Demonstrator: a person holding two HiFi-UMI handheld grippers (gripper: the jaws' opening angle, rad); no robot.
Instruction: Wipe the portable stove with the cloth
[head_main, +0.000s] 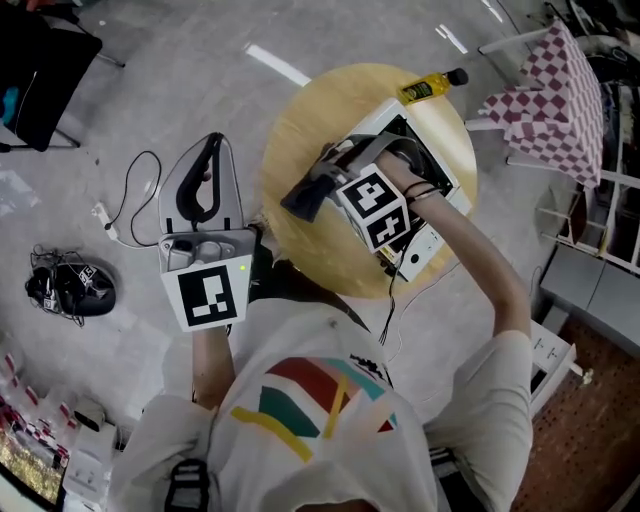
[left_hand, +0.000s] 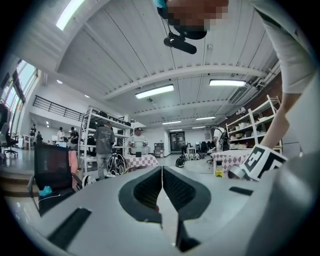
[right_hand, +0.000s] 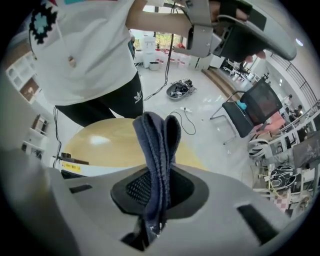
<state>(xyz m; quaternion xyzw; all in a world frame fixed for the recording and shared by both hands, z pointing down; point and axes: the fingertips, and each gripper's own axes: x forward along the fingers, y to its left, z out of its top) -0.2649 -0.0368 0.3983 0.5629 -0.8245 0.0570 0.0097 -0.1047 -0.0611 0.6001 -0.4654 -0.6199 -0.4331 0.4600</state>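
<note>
Beside the portable stove, the right tool pinches the folded cloth.

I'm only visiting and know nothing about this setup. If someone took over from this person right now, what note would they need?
Left hand-held gripper: shut and empty, held off to the side over the floor, away from the round table.
Right hand-held gripper: shut on the dark blue cloth, at the edge of the portable stove.
The stove sits on the table, with a bottle at the table's far edge.
Done: the cloth is gripped and at the stove. How much has been wiped cannot be told.
Left: probably wiping the stove's surfaces.
</note>
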